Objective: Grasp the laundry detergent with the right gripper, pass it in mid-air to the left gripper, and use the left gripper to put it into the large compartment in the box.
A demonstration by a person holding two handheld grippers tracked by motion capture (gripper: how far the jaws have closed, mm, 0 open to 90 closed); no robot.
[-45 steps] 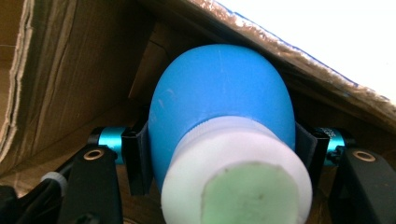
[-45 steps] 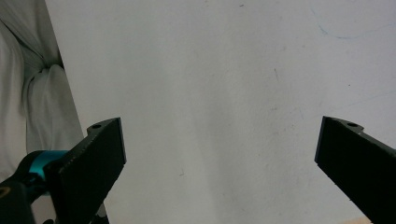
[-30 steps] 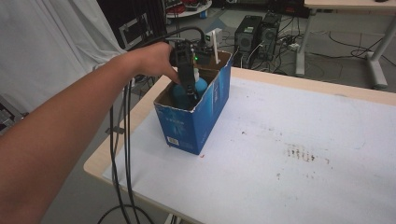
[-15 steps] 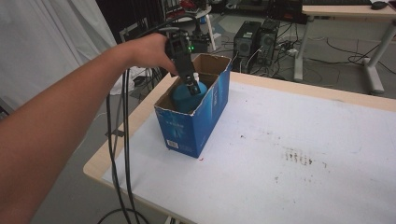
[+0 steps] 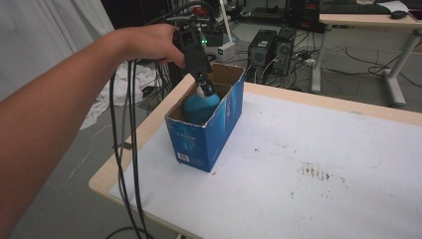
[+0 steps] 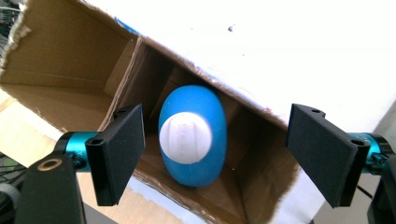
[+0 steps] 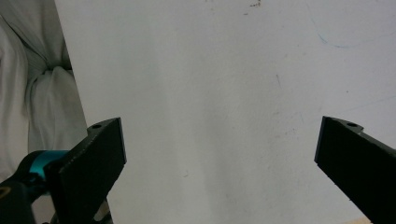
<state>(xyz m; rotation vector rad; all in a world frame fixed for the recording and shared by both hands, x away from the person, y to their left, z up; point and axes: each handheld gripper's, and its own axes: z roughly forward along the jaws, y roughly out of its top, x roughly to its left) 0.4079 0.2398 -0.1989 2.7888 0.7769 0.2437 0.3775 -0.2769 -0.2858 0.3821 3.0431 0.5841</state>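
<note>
A blue bottle (image 5: 200, 105) with a round white cap (image 6: 185, 137) stands up straight inside a blue cardboard box (image 5: 206, 137), and the box sits near the edge of the tabletop (image 5: 318, 164). The box has no lid on top, so a tool can come down into it from above. The left tool (image 5: 205, 88) hangs right over the bottle, held by a hand (image 5: 149, 44), and it points down into the box. Looking along this tool, its two black jaws stand wide apart, one on each side of the cap, and they do not touch it. The cap sits just below the tool and in the middle of the gap, so the tool is lined up well with it. The brown box walls are close around the bottle, so I think the tool comes straight from the top because there is little room at the sides. The right tool (image 7: 219, 172) is also spread wide and holds nothing. Below it is only the bare white tabletop, with a bit of white cloth (image 7: 32, 93) off to one side. It looks like it is just waiting, out of the way.
</note>
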